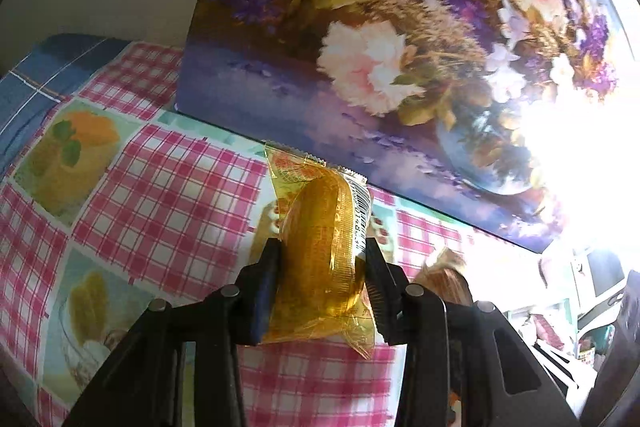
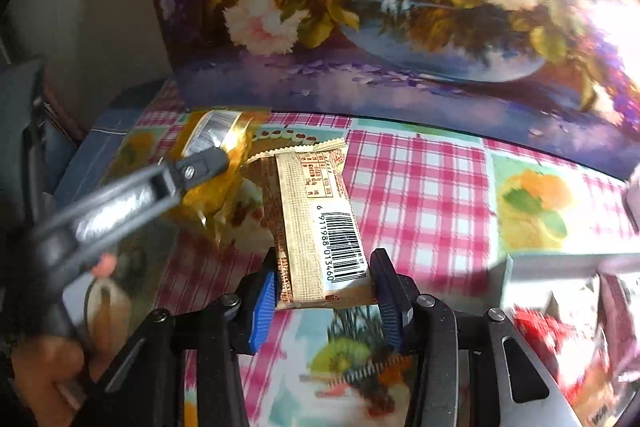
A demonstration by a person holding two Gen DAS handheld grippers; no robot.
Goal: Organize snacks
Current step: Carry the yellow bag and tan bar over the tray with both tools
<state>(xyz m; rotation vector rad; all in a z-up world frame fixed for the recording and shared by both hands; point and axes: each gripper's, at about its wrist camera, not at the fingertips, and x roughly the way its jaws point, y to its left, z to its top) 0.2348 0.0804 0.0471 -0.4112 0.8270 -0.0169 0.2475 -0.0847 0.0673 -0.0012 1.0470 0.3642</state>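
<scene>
**Desk:** What does the moment show, and how far along is the sorting?

**Photographer:** Both tools are loaded. The left gripper has its fingers pinching an amber cellophane snack packet, held up off the checked tablecloth. The right gripper has its blue-padded fingers pressed on the lower end of a beige wrapped snack bar, also lifted above the cloth. In the right wrist view the amber packet sits at about ten o'clock from the bar, just beside it; I cannot tell whether the two wrappers touch.

**Desk:** So, midway?

**Photographer:** My judgement: two snacks are picked up and neither is put down yet. At four o'clock in the right wrist view stands a pale box with red packaging blurred in it, which may be where snacks go, but that is a guess. How many are already sorted, the frames do not say.

**Desk:** Any readable writing?

**Photographer:** The bar's barcode reads 6 911988 013460. Above it is a small red-printed table, too fine to read, and no brand name is legible. The amber packet has a barcode along its white edge, digits blurred. A floral painting leans at twelve o'clock behind the table.
</scene>
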